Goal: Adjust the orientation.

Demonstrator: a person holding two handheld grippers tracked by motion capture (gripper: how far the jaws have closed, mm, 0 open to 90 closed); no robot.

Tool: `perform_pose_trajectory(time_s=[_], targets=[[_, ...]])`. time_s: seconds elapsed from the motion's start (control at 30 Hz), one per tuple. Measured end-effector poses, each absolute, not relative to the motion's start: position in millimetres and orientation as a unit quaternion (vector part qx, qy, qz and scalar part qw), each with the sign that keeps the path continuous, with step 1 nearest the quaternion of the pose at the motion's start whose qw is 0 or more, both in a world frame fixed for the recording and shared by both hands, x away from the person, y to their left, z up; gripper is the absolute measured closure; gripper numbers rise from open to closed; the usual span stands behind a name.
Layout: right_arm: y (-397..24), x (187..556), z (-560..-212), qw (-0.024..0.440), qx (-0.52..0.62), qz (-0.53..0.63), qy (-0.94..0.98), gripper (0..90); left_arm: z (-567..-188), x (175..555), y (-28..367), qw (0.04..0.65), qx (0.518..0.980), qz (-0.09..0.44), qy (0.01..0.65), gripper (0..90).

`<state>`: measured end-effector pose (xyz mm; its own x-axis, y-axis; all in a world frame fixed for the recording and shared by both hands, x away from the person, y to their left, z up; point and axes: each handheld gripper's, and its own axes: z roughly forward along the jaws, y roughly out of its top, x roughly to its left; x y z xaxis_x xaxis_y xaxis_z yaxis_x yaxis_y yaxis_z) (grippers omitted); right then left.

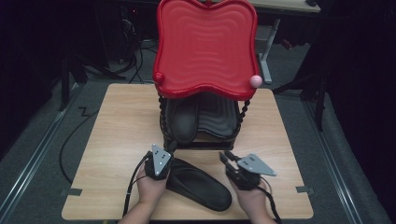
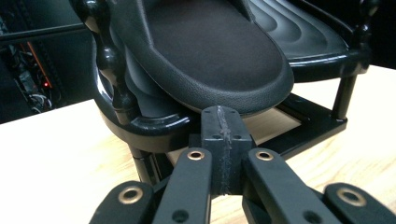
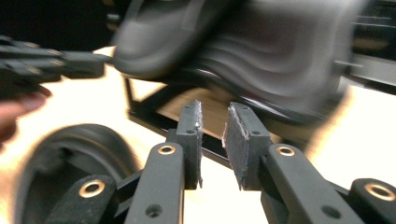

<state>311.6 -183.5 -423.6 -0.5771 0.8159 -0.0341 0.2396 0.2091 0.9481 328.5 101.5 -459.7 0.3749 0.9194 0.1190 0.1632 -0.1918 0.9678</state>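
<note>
One black slipper (image 1: pixel 201 184) lies on the wooden table (image 1: pixel 116 121) between my two grippers. A second black slipper (image 1: pixel 183 122) rests on the left half of the stand's lower black tray (image 1: pixel 219 119). My left gripper (image 1: pixel 169 148) is at the heel end of the table slipper and points at the stand. Its pads (image 2: pixel 222 121) are pressed together with nothing between them, just below the shelf slipper's toe (image 2: pixel 210 51). My right gripper (image 1: pixel 226 156) is to the right of the table slipper. Its jaws (image 3: pixel 212 121) stand a little apart and empty, the table slipper (image 3: pixel 60 177) at their left.
A two-tier stand sits mid-table, with a red wavy tray (image 1: pixel 205 46) on top carried by black beaded posts (image 1: pixel 243 112). A pink knob (image 1: pixel 255 80) and a red knob (image 1: pixel 159 77) mark its front corners. Cables (image 1: pixel 70 144) trail off the table's left side.
</note>
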Motion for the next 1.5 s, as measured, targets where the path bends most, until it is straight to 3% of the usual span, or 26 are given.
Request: perform_pose_trajectory(time_s=[0.13,0.3,0.63,0.83,1.1,1.5], targets=[[-234,299,-427,0.303,0.39,0.499,0.712,74.9,-457,335,100,0.488,0.661,0.39,0.415,90.0],[-264,288,-448,0.281,0.436,0.512,0.685,75.0,-454,346,95,0.483,0.658,0.393,0.423,90.0],[-254,289,-459,0.256,0.43,0.505,0.704,75.0,-445,364,93,0.476,0.654,0.399,0.433,90.0],[-254,288,-461,0.256,0.43,0.503,0.705,75.0,-440,344,94,0.497,0.647,0.399,0.419,89.9],[-251,289,-463,0.254,0.431,0.498,0.708,75.0,-445,332,60,0.505,0.679,0.373,0.381,88.2],[-255,288,-465,0.252,0.431,0.497,0.71,75.1,-445,361,70,0.468,0.67,0.389,0.425,89.6]])
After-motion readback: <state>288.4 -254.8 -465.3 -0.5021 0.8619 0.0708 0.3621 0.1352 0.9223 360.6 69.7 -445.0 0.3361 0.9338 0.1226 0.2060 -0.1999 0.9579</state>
